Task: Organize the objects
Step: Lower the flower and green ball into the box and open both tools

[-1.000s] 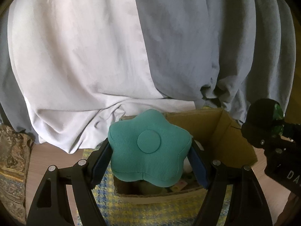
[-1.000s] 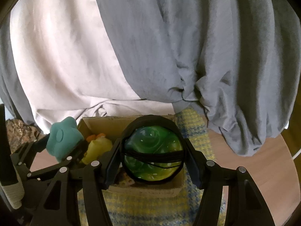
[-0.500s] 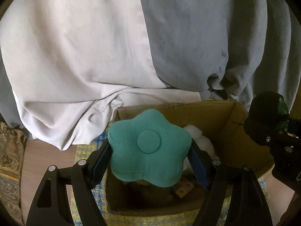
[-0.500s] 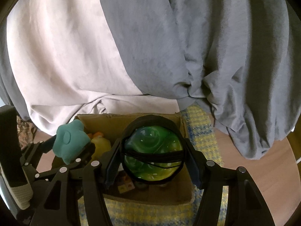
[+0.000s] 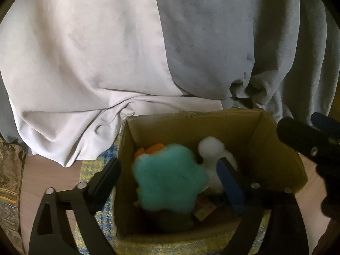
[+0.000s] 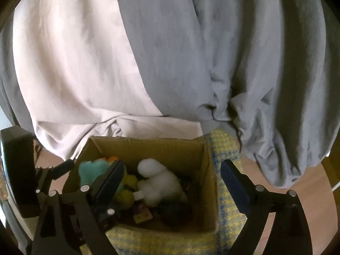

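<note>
Teal toy: a teal star-shaped plush cushion [image 5: 170, 182], blurred, lies between the fingers of the left gripper [image 5: 167, 174], whose jaws are opening wide with neither pad pressing on it; it sits low among the contents of the box.
Right jaws: the right gripper [image 6: 170, 180] is also opening, with nothing between its fingers but the view down into the box.
Green ball: a dark greenish round thing [image 6: 172, 210] lies on the box floor, too dim to name surely.
Step in hand: release, by my reading; both toys look dropped into the box.
Next move: lift both grippers straight up clear of the walls, then seek whatever is unsorted; none shows here.
Box: an open brown corrugated cardboard box [image 5: 191, 127], stiff-walled and square.
Other contents: a white fluffy plush animal [image 6: 157, 180], a soft yellow duck-like toy [image 6: 127, 191], a small printed block [image 6: 143, 215].
Under the box: a yellow and blue woven mat [image 6: 225, 148], coarse, on a smooth wooden floor [image 5: 46, 174].
Behind: a draped white and grey cloth [image 5: 148, 53], in soft folds.
</note>
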Motion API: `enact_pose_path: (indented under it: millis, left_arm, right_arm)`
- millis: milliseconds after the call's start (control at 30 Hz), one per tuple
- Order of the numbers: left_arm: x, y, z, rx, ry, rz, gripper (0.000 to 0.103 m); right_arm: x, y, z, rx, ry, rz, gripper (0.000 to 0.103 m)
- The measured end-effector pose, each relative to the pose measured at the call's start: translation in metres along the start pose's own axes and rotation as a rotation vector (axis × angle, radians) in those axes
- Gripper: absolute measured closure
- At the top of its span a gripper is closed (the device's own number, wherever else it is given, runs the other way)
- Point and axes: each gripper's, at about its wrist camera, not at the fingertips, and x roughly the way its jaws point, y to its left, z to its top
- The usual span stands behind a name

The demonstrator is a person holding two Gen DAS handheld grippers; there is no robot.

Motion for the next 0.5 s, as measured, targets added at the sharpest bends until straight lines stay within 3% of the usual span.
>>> enact_pose_path:
  millis: [67, 500]
  left_arm:
    - [-0.003, -0.001, -0.001, 0.002, -0.008, 0.028, 0.001]
    - [-0.043, 0.003, -0.013, -0.019, -0.030, 0.022, 0.001]
  right_arm:
    - [-0.003, 0.001, 0.001, -0.007, 0.000, -0.010, 0.008]
    - [-0.038, -0.002, -0.012, 0.021, 0.000, 0.016, 0.008]
